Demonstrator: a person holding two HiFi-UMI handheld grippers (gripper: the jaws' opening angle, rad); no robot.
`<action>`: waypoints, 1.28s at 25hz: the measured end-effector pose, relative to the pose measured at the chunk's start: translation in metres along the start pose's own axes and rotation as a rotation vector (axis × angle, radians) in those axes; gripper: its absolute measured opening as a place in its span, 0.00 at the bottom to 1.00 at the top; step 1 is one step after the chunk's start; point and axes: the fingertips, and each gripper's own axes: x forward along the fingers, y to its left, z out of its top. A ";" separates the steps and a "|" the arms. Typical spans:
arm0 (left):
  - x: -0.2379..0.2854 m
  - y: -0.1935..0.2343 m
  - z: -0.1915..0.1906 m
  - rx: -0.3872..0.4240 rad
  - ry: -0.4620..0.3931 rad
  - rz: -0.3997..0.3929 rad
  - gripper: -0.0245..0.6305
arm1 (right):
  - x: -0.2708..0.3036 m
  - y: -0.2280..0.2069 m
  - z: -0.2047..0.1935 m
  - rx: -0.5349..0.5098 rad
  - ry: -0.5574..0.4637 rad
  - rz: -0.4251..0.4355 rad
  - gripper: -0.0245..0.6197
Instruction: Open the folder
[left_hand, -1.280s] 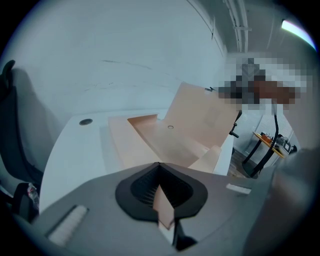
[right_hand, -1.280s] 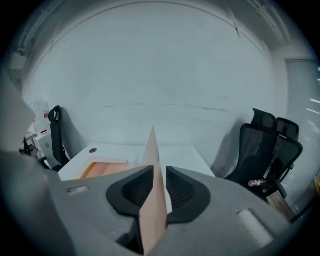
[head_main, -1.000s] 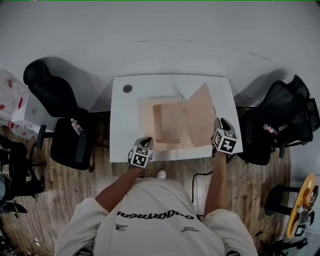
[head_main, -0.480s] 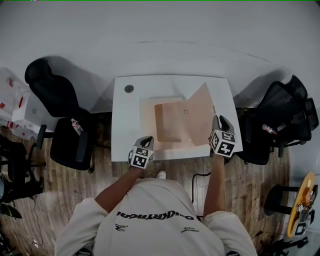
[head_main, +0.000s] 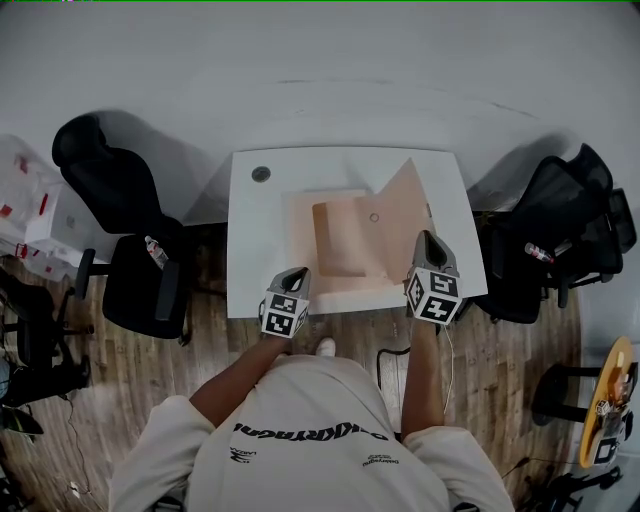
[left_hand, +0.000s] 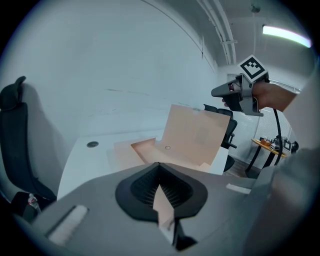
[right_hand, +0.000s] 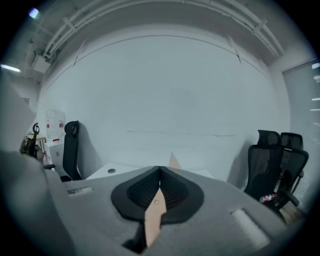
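A peach card folder (head_main: 335, 285) lies on the white desk (head_main: 250, 260), its right cover (head_main: 400, 225) lifted and standing up at a slant. My left gripper (head_main: 299, 274) is at the folder's near edge. In the left gripper view its jaws (left_hand: 160, 167) are shut on a thin peach sheet of the folder (left_hand: 192, 137). My right gripper (head_main: 426, 240) is at the raised cover's right edge; its jaws (right_hand: 160, 170) have just been closing and now pinch the cover's edge (right_hand: 155, 215). The right gripper (left_hand: 235, 92) also shows in the left gripper view, above the cover.
A round grommet hole (head_main: 261, 174) sits at the desk's far left corner. Black office chairs stand to the left (head_main: 110, 200) and to the right (head_main: 560, 230) of the desk. A small round side table (head_main: 610, 400) is at the right edge, on the wooden floor.
The right gripper has moved left and toward me and risen, and the cover stands steeper. The left gripper has lifted slightly.
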 end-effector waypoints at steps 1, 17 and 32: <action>-0.003 -0.001 0.003 0.000 -0.010 0.001 0.03 | -0.001 0.006 -0.003 0.006 -0.001 0.011 0.04; -0.055 -0.018 0.055 0.034 -0.212 0.010 0.03 | -0.041 0.090 -0.040 0.071 -0.071 0.147 0.04; -0.078 -0.032 0.063 0.084 -0.265 0.010 0.03 | -0.065 0.140 -0.065 0.050 -0.051 0.254 0.04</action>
